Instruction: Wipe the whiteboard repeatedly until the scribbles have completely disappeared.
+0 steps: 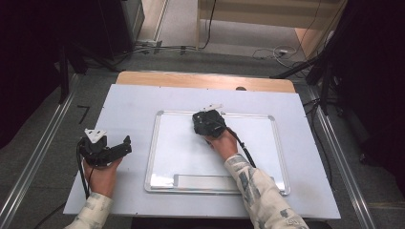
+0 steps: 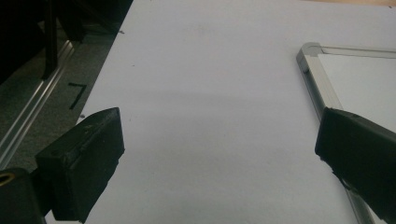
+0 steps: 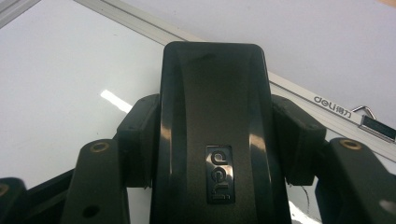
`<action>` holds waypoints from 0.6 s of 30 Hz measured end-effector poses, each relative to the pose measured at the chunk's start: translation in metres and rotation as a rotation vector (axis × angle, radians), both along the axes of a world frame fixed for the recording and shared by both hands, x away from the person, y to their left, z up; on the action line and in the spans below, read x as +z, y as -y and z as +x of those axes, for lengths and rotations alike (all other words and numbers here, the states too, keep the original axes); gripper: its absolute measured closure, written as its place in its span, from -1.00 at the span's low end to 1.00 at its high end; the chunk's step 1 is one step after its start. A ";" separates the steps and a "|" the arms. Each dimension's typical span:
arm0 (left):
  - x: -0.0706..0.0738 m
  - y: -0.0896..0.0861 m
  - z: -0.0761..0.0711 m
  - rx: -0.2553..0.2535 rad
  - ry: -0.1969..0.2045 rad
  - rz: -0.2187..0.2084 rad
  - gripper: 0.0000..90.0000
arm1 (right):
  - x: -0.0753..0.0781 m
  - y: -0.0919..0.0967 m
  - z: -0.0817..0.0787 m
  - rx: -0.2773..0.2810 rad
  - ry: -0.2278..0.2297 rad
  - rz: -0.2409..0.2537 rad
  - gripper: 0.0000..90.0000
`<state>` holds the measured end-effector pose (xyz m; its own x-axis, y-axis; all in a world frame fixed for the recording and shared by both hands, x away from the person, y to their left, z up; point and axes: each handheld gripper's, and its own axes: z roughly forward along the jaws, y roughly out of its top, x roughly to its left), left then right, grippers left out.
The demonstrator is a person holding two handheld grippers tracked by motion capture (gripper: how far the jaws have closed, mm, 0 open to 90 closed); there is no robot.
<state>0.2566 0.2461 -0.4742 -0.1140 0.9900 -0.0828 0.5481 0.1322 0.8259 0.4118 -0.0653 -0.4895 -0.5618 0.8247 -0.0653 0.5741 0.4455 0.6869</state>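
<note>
Table (image 1: 129,102) first: grey-topped, it lies under both my tools, with a wooden strip along its far edge. Whiteboard (image 1: 248,157) next, lying flat in its metal frame, directly beneath my right gripper (image 1: 206,123) and just off to the right of my left one; in the right gripper view its top frame rail, printed with a maker's mark, runs just beyond the jaw tips. My right gripper has its jaws clamped on an eraser (image 3: 212,140), a glossy black block with an embossed logo on its back, pinched at both sides and standing out past the tips over the upper part of the board. My left gripper (image 1: 114,149) sits over bare table near its left edge, jaws spread wide with nothing between them. A corner of the board's frame shows beside its right jaw.
</note>
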 end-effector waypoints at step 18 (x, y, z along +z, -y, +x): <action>-0.001 -0.001 -0.001 0.006 -0.003 0.000 -0.96 | 0.001 0.061 0.005 -0.090 -0.010 -0.007 -0.16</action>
<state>0.2557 0.2470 -0.4753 -0.1200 0.9893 -0.0825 0.5499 0.1354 0.8242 0.4167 -0.1267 -0.4880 -0.4864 0.8712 -0.0663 0.6189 0.3970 0.6778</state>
